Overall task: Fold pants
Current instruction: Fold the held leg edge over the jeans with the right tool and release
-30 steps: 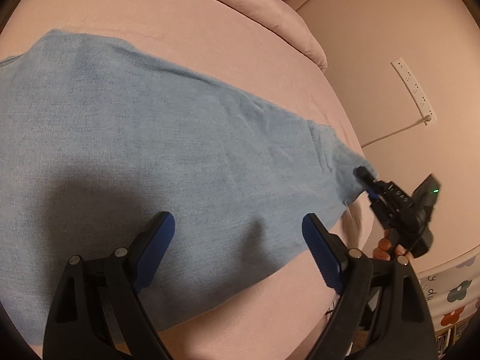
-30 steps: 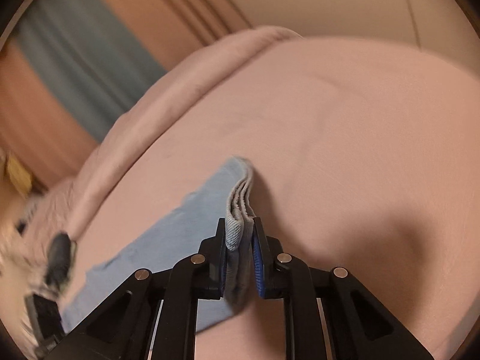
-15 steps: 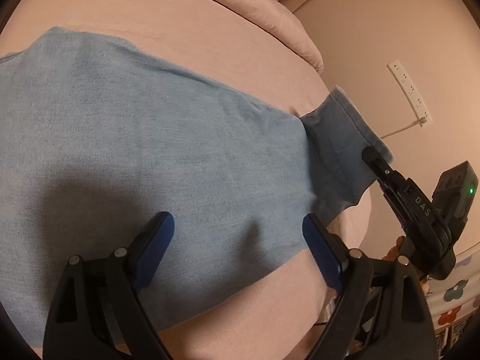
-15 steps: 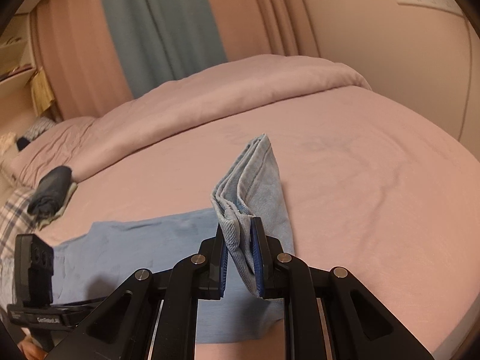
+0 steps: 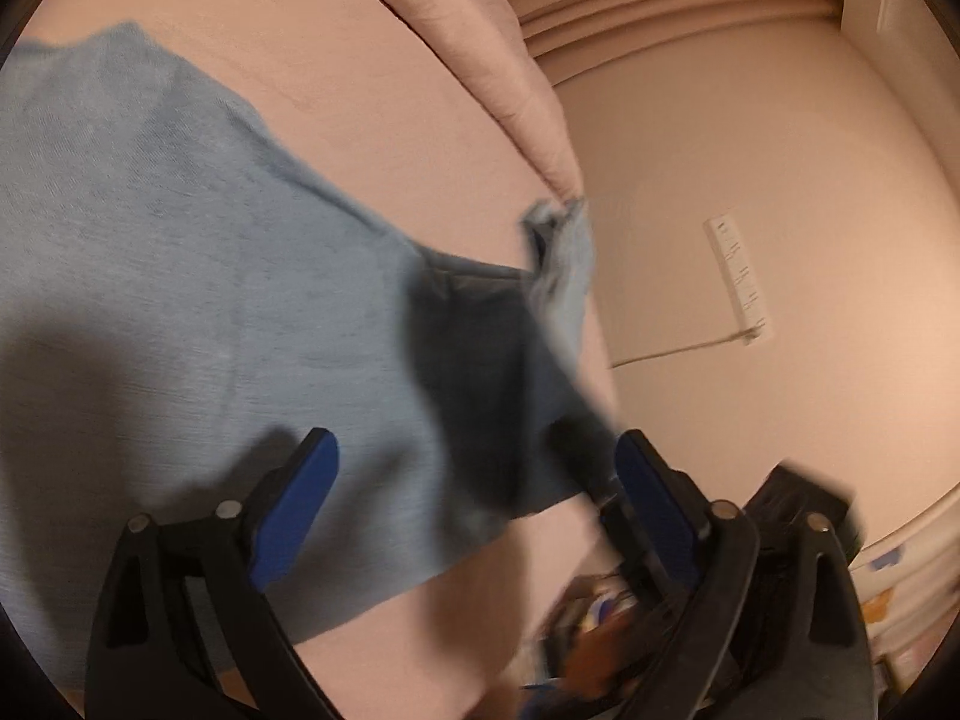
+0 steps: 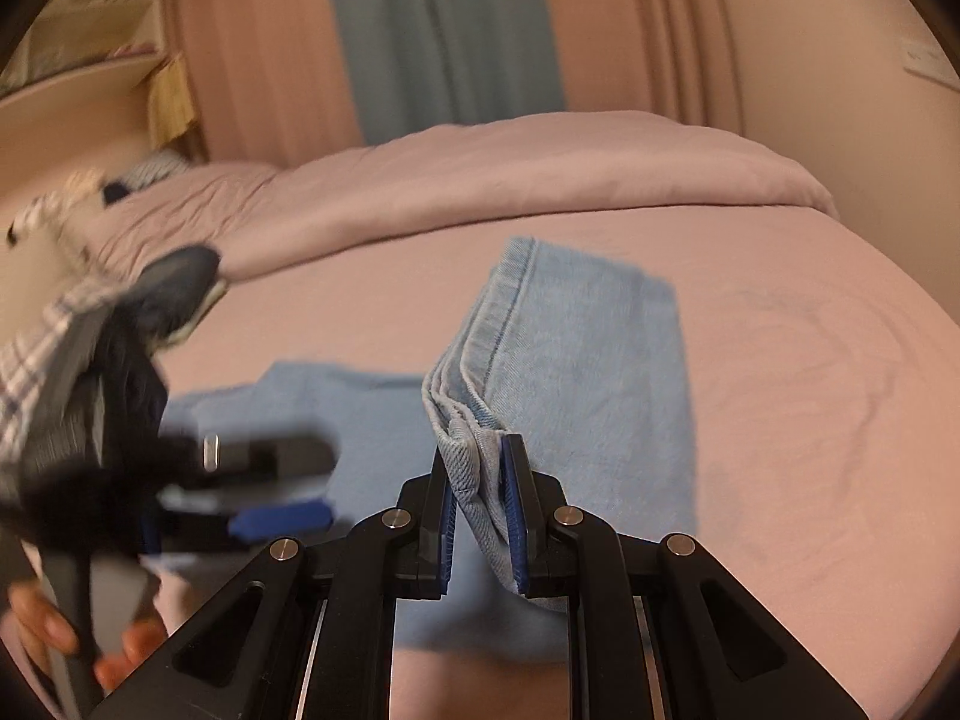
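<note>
Your right claw (image 6: 480, 516) is pinching the stacked hem layers of the light blue pants (image 6: 576, 360) between its blue pads, and the held leg end is rising from the pads in a raised fold, its stitched edge pointing away from the claw. Beyond and beneath that fold, the pink bed (image 6: 810, 360) is spreading out, with a folded duvet (image 6: 510, 174) across its far side. To the left of this claw, the rest of the pants is lying flat on the bed. Your left claw (image 5: 474, 510) is standing spread wide, its jaws having just been opening, with nothing pressed between the pads; it is hovering over the flat pants. Ahead and to its right, the lifted leg end is hanging, blurred, against the wall.
</note>
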### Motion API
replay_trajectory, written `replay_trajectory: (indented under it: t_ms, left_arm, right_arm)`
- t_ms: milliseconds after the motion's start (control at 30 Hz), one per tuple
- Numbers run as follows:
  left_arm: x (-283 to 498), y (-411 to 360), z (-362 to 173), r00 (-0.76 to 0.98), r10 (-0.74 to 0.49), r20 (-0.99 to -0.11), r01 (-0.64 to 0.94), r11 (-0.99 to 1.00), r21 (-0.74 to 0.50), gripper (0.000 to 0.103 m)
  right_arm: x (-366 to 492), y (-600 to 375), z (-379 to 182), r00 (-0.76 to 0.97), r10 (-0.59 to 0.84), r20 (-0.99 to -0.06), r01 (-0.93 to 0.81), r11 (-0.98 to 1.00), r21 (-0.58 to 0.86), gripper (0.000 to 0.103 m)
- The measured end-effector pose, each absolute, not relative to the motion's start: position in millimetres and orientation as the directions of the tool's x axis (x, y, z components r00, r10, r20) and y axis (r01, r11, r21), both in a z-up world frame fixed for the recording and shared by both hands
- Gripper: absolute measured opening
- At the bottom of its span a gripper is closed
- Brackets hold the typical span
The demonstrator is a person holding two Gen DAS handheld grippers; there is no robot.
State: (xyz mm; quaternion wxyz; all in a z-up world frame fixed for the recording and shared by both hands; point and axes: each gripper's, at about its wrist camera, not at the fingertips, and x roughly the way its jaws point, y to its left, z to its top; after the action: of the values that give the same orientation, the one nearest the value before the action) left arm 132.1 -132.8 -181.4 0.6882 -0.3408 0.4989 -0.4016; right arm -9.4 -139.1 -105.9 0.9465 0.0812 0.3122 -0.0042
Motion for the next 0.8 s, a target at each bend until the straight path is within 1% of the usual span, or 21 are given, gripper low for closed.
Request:
replay_trajectory:
  t_ms: [133, 267, 333, 400, 433, 500, 567, 667, 800]
  left_arm:
    - [138.7, -135.4, -192.1, 0.169, -0.899, -0.405, 0.154, 0.429, -0.89, 0.1]
    - [142.3, -132.0, -193.5, 0.168, -0.911, -0.377, 0.138, 0.401, -0.906, 0.098]
    - [143.2, -124.9, -190.3, 0.191, -0.906, -0.378, 0.147, 0.408, -0.901, 0.09]
    - [144.8, -117.2, -186.0, 0.213, -0.894, -0.394, 0.171, 0.431, -0.886, 0.064]
    - [146.2, -114.1, -185.4, 0.217, -0.881, -0.419, 0.174, 0.458, -0.872, 0.057]
    - [150.5, -106.8, -189.4, 0.238, -0.849, -0.471, 0.165, 0.513, -0.842, 0.021]
    - [151.9, -96.3, -187.7, 0.264, -0.833, -0.486, 0.164, 0.535, -0.829, 0.011]
    - [151.1, -78.7, -177.7, 0.337, -0.808, -0.482, 0.178, 0.558, -0.811, 0.01]
    - [157.6, -64.6, -168.6, 0.4, -0.769, -0.499, 0.192, 0.603, -0.775, 0.01]
  right_arm:
    - [-14.4, -108.4, -113.9, 0.809, 0.07, -0.584, -0.027, 0.996, 0.083, 0.017]
    - [-15.8, -83.4, -119.4, 0.802, 0.095, -0.59, -0.097, 0.995, 0.029, 0.017]
    - [-15.0, -73.7, -123.3, 0.793, 0.123, -0.597, -0.13, 0.991, 0.032, 0.017]
    - [-13.7, -67.2, -124.9, 0.785, 0.145, -0.602, -0.152, 0.988, 0.04, 0.017]
    - [-12.2, -62.8, -126.3, 0.78, 0.152, -0.607, -0.161, 0.986, 0.04, 0.017]
    - [-9.0, -55.4, -127.5, 0.781, 0.152, -0.605, -0.171, 0.985, 0.027, 0.017]
    - [-7.0, -48.5, -126.0, 0.789, 0.152, -0.595, -0.18, 0.984, 0.013, 0.017]
    - [-4.0, -40.5, -121.1, 0.789, 0.199, -0.581, -0.216, 0.975, 0.041, 0.017]
    - [-2.3, -22.5, -120.3, 0.789, 0.217, -0.575, -0.258, 0.966, 0.011, 0.017]
